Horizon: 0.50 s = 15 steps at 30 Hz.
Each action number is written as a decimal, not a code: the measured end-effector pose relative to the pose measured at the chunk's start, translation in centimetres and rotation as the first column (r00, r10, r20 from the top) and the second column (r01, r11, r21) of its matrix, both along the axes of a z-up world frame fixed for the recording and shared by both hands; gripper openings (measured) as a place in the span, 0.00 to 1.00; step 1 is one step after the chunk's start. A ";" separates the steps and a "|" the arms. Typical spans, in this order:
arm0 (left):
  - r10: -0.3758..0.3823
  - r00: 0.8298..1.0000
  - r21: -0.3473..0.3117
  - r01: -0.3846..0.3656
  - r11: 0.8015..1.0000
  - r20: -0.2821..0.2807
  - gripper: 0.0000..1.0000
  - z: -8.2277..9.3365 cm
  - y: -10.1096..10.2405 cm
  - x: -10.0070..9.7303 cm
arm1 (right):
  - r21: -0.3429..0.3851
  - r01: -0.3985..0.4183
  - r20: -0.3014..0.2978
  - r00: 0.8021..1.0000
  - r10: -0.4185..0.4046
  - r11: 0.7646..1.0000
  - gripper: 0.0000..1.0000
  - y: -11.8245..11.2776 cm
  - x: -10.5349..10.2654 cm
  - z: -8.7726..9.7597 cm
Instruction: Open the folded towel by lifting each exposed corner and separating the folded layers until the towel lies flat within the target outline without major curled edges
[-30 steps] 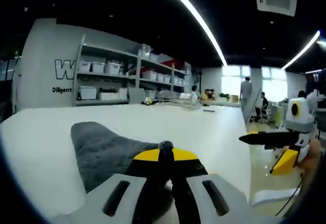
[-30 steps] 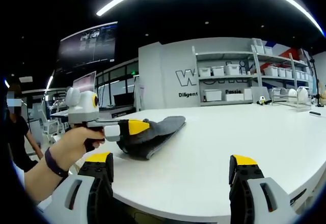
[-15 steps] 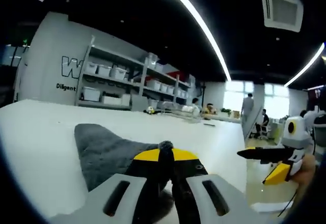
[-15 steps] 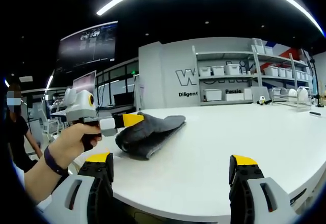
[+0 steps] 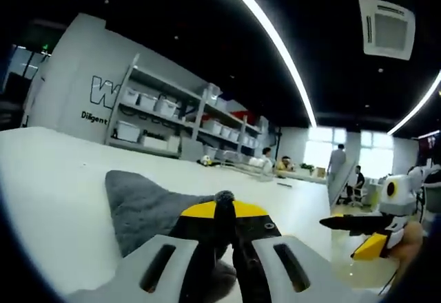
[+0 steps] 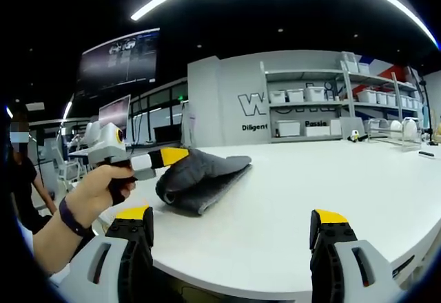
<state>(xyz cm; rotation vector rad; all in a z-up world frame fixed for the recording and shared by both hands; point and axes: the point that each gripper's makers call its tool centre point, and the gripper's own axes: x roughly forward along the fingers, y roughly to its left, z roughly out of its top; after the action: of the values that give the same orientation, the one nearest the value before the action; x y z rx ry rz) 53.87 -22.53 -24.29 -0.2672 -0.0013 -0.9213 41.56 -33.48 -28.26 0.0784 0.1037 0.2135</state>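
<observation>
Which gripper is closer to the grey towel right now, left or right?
Left. The left gripper is shut on a corner of the grey towel, lifting it. The right gripper is open, off to the side, apart from it.

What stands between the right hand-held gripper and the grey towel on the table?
Nothing visible. In the right gripper view, bare white table lies between the open right hand-held gripper and the towel. The left hand-held gripper grips the towel's near left end.
</observation>
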 end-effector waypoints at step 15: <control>0.062 0.998 -0.065 -0.061 0.996 0.012 0.04 0.6 2.0 0.5 | -0.002 -0.002 -0.001 1.000 0.002 1.000 0.96 0.0 0.0 -0.1</control>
<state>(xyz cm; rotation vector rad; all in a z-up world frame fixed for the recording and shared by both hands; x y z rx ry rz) 54.33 -20.53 -23.64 -0.3190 -0.0517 -0.8624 41.57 -33.51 -28.39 0.0761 0.1047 0.2150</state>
